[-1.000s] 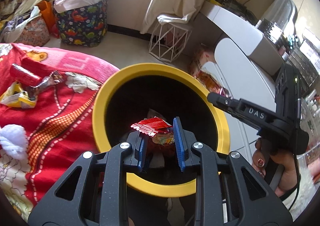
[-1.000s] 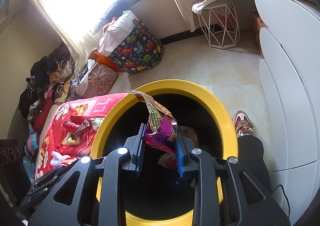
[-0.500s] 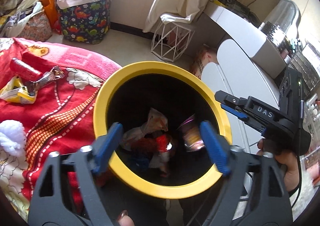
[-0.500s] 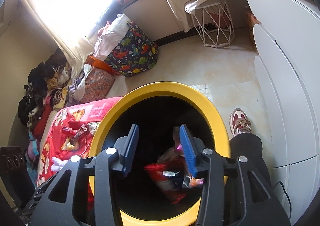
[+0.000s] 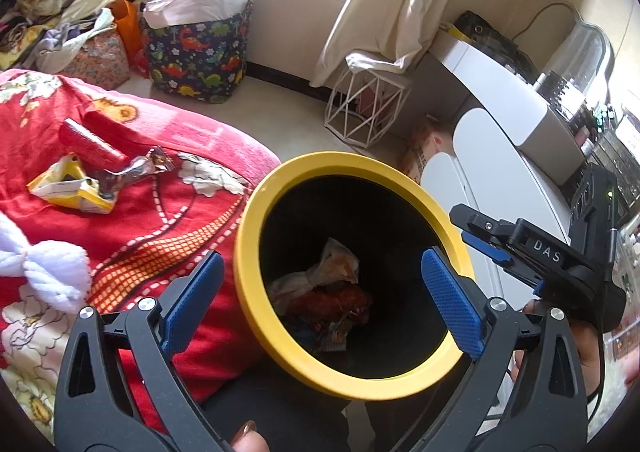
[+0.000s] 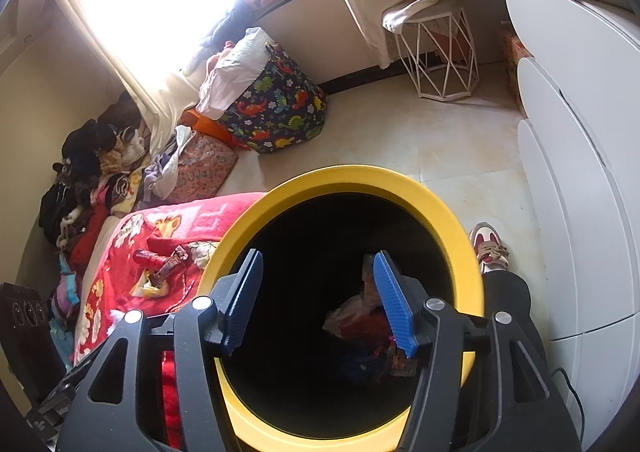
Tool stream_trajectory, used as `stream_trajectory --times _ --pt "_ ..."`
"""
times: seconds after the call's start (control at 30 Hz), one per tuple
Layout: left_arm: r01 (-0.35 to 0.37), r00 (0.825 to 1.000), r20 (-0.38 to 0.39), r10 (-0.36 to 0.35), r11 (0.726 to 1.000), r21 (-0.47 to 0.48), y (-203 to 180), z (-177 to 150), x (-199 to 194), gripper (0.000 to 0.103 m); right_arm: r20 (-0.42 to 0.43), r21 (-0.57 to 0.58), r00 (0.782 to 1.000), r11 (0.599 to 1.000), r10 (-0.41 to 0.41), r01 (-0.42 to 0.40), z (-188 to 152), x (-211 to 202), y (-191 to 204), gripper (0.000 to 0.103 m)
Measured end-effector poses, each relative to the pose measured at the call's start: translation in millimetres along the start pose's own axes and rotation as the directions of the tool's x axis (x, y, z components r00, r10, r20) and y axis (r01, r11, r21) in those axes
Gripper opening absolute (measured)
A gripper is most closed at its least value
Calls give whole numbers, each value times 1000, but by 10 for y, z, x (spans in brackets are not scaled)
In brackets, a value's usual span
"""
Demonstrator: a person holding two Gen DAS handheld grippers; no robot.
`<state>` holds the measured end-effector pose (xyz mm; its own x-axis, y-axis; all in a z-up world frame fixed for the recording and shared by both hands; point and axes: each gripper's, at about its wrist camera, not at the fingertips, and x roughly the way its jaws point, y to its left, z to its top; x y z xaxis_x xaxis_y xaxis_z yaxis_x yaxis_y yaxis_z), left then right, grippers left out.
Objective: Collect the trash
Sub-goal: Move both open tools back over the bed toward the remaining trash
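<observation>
A black bin with a yellow rim [image 5: 256,220] [image 6: 460,220] stands beside the bed. Several wrappers [image 5: 324,292] [image 6: 360,320] lie at its bottom. My left gripper [image 5: 320,292] is open and empty over the bin's left rim. My right gripper [image 6: 316,300] is open and empty above the bin mouth; it also shows at the right of the left wrist view [image 5: 480,236]. On the red blanket [image 5: 140,220] lie a yellow wrapper [image 5: 72,188], a red wrapper [image 5: 92,144] and a silver wrapper [image 5: 140,168].
A dinosaur-print bag [image 5: 196,56] and piled clothes sit by the window wall. A white wire stool [image 5: 364,104] stands on the floor. White cabinets [image 6: 580,212] line the right side. A shoe [image 6: 488,248] is beside the bin.
Both grippers opened and dropped their wrappers into the bin. The left gripper has since shifted left, toward the blanket.
</observation>
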<state>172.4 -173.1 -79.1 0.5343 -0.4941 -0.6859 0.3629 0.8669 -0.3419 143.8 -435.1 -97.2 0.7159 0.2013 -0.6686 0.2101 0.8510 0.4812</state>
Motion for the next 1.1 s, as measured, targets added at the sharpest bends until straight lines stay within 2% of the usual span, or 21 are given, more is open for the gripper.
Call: stream_trajectory --times 0.53,1.1 --pt "-80 991 104 86 995 -57 369 115 -353 91 -16 -84 999 995 45 -46 -72 58 487 63" --pt "-180 963 169 209 969 -169 1035 137 -717 91 -66 -220 992 969 103 -116 -102 289 1301 66"
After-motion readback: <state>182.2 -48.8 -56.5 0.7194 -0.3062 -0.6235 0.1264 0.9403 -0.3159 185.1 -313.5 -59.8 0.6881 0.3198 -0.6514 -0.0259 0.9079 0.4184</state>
